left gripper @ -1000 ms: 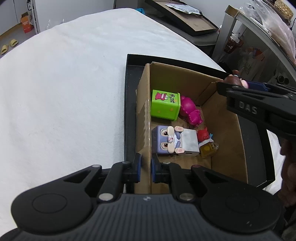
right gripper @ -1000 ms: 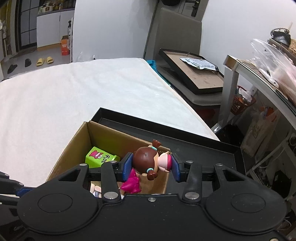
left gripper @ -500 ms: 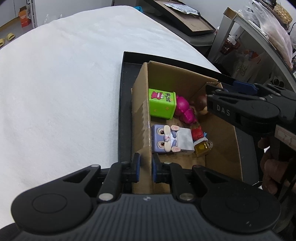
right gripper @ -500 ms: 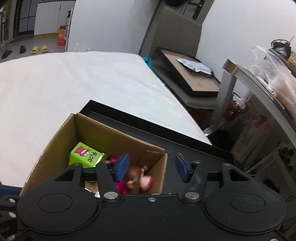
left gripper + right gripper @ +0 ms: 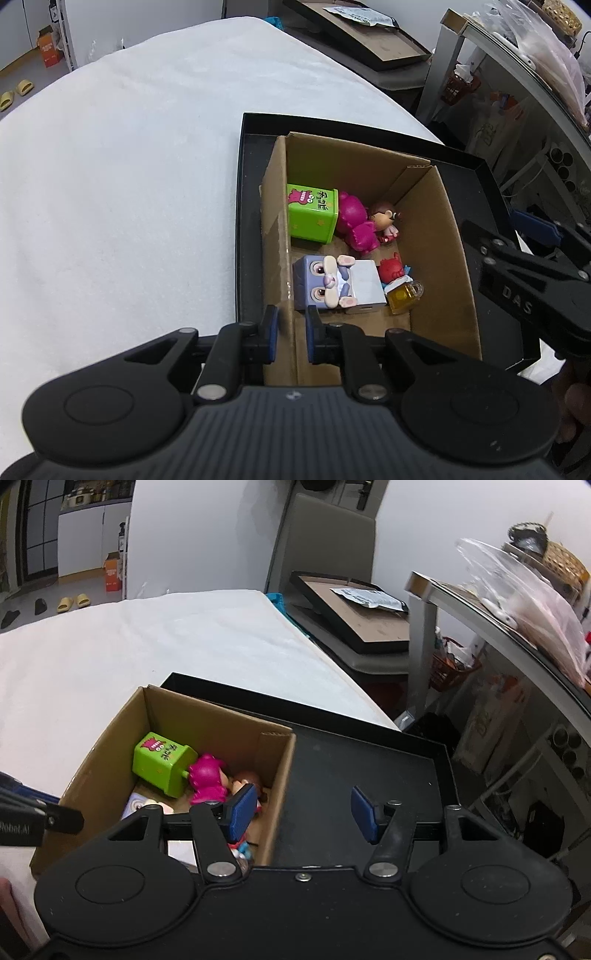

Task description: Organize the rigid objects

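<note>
Pinching the near-left wall of the cardboard box [image 5: 280,236] with my left claw [image 5: 289,334], I steady it inside the black tray [image 5: 476,173] on the white tablecloth [image 5: 122,166]. Inside lie the green monster cube [image 5: 312,212], the magenta figure [image 5: 356,225], the brown-haired doll [image 5: 384,221], the bunny block [image 5: 325,282] and a yellow padlock [image 5: 404,297]. My right claw [image 5: 303,814] hangs spread and empty over the box's right edge, apparently finished placing.

Even, bright indoor light with soft shadows inside the cardboard box [image 5: 436,229], strong fisheye bending at the edges of both views, slight motion blur in the right wrist view, and no harsh glare.
</note>
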